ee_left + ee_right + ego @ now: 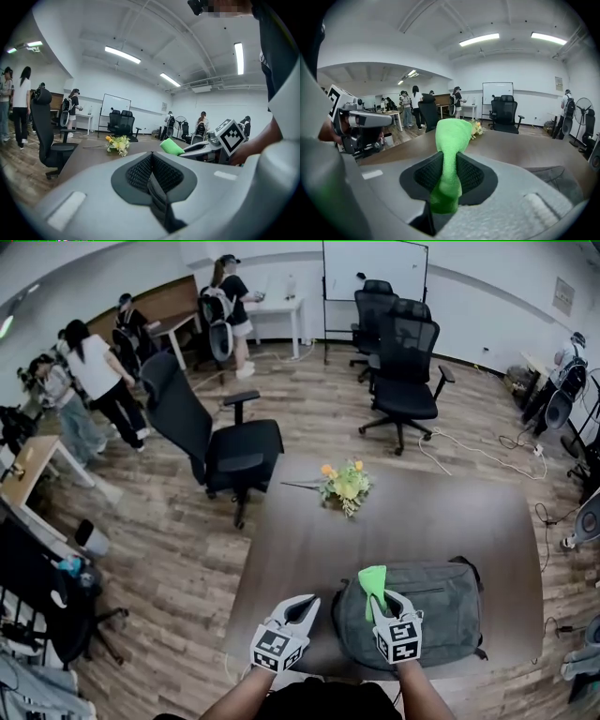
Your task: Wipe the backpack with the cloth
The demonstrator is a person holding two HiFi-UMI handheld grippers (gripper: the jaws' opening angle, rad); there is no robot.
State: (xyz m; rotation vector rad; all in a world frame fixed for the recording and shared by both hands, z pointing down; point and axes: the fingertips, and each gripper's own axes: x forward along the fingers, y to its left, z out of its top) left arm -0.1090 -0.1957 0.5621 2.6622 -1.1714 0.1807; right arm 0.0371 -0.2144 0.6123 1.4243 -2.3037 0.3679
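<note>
Grey backpack point(427, 615) lies flat on the brown table point(412, 521), near the person's edge and on their right. A dark zip line runs across its top face. What it holds cannot be seen from any view.

Right gripper point(379, 595) is over the left end of the backpack. In the right gripper view its jaws are clamped on the green cloth point(450, 140). The cloth is pinched at the middle: a bunched wad stands beyond the fingertips and a tail hangs back between the pads. In the head view the cloth point(372, 580) sticks out ahead of the gripper, above the top face of the backpack. Whether it touches the fabric cannot be told.

Left gripper point(306, 604) is held over bare table just left of the backpack. In the left gripper view its jaws are closed together with nothing between them. That view also shows the cloth point(171, 146) and the right gripper point(183, 151) off to the right.

A bunch of yellow and orange flowers point(345, 484) lies on the far side of the table, well apart from the backpack. Black office chair point(211, 442) stands at the table's far left corner, and more chairs point(403, 371) stand beyond it. Several people point(94, 371) stand at the left and back of the room.
</note>
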